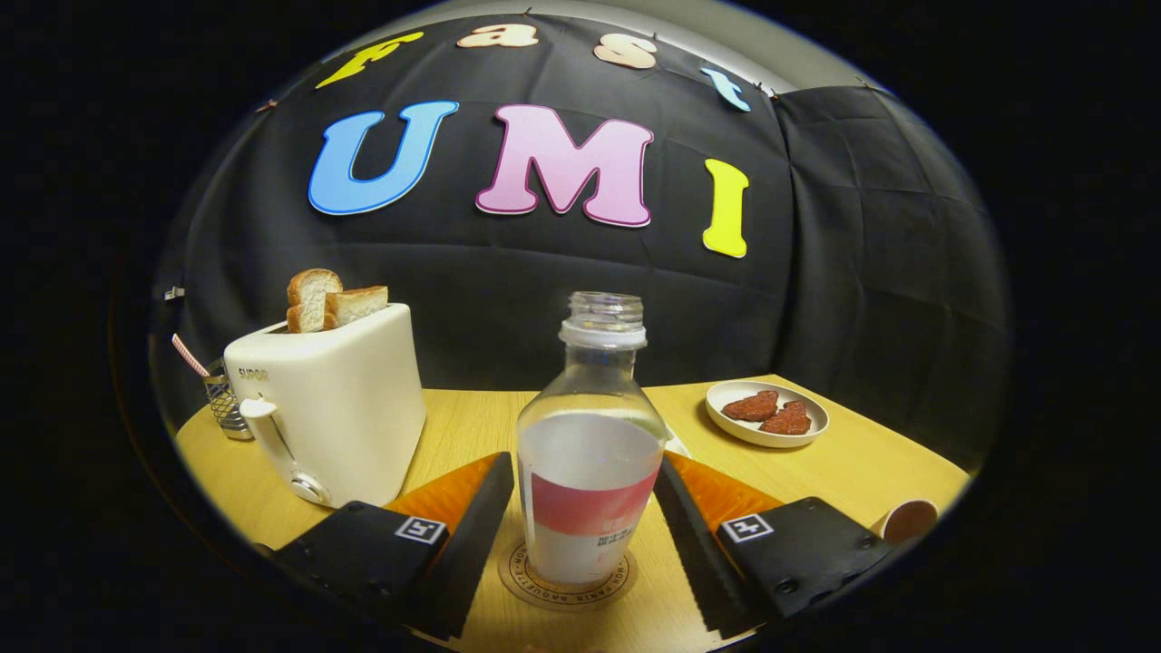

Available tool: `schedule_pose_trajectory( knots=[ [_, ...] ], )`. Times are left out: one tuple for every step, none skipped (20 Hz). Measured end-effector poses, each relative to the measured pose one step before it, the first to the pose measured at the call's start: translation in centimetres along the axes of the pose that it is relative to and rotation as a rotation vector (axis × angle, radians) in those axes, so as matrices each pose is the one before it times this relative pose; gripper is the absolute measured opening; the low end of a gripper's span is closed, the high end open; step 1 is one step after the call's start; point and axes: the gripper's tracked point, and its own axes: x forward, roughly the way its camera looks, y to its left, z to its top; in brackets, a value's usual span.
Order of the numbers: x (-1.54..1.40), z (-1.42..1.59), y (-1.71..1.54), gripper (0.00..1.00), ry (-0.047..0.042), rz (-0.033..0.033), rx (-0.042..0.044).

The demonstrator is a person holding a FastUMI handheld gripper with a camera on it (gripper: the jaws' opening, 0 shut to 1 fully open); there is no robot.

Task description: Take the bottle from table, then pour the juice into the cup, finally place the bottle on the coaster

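A clear uncapped bottle [590,453] with a white and pink label stands upright on a round printed coaster [567,580] on the wooden table. It sits between the fingers of my gripper [585,526], which is open. A narrow gap shows on each side, so neither finger presses on the bottle. A cup [908,520] stands on the table to the right of the right finger, near the table's edge.
A white toaster [331,408] with two bread slices [331,299] stands left of the bottle, close to the left finger. Behind it is a wire holder [222,399] with a straw. A white plate [767,414] with red pieces lies beyond on the right.
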Motion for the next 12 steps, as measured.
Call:
schedule_pose_trajectory(
  knots=[
    [-0.199, 0.031, -0.222, 0.99, 0.00313, -0.0039, -0.01022],
    [-0.517, 0.213, -0.227, 0.98, -0.00152, -0.00472, -0.00762],
    [-0.591, 0.25, -0.145, 0.98, -0.00449, -0.00011, -0.00266],
    [-0.691, 0.312, -0.117, 0.98, -0.00405, 0.00051, -0.00184],
    [-0.856, 0.265, -0.296, 0.98, -0.00369, -0.00674, -0.00207],
    [-0.85, 0.309, -0.392, 0.98, -0.00161, -0.00567, 0.00198],
    [-0.883, 0.209, -0.227, 0.98, 0.00119, 0.003, 0.0088],
    [-0.98, 0.104, -0.028, 0.98, 0.00621, 0.00874, 0.01075],
    [-0.965, 0.101, -0.143, 0.98, 0.00663, 0.00507, 0.00282],
    [-1.107, 0.218, -0.412, 0.98, 0.00511, -0.0013, -0.00486],
    [-1.224, 0.394, -0.12, 0.98, -0.00052, 0.00843, -0.00485],
    [-1.219, 0.629, -0.006, 0.98, -0.00471, 0.01503, -0.00369]
  ],
)
